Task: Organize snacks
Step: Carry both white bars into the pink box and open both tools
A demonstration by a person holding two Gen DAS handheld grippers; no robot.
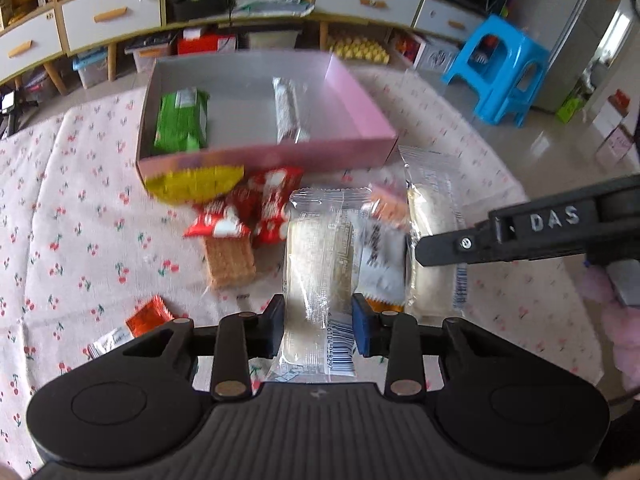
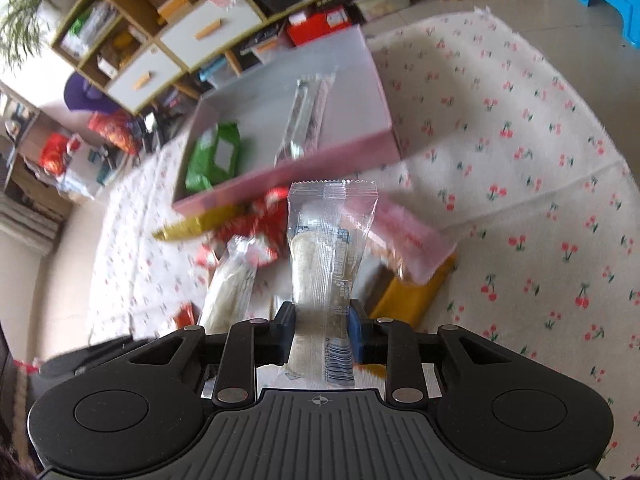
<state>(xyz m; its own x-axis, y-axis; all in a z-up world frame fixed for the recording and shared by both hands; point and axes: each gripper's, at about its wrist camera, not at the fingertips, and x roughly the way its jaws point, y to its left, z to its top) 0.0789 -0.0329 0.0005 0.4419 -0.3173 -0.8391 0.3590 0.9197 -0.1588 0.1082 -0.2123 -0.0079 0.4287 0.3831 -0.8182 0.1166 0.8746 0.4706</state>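
Two wrist views of a snack-sorting bench. The left gripper (image 1: 319, 326) clamps the barcode end of a clear-wrapped pale cake bar (image 1: 318, 256), its pads pressing the wrapper from both sides; the grip sits low on the packet, so the long body projects forward toward the box. The right gripper (image 2: 322, 330) pinches a second clear-wrapped cake bar (image 2: 326, 256) in the same way, jaws narrow on the wrapper near its barcode. In the left view, one finger of the right gripper reaches in from the right edge over that second bar.

Ahead of both stands the open pink box (image 1: 360, 148), the likely destination, on a cherry-print cloth (image 1: 80, 208). It already holds a green packet (image 1: 182, 120) at its left and a long silver-wrapped bar (image 1: 287, 108) nearer the middle, leaving bare floor between and beside them.

Unsorted snacks lie heaped just before the box's near wall: a yellow packet (image 1: 196, 184) touching that wall, red-and-white packets (image 1: 256, 208), a wafer pack (image 1: 230, 260), and a small orange sachet (image 1: 149, 315) apart at the left. Both bars appear lifted clear for transfer, though blur leaves this uncertain.
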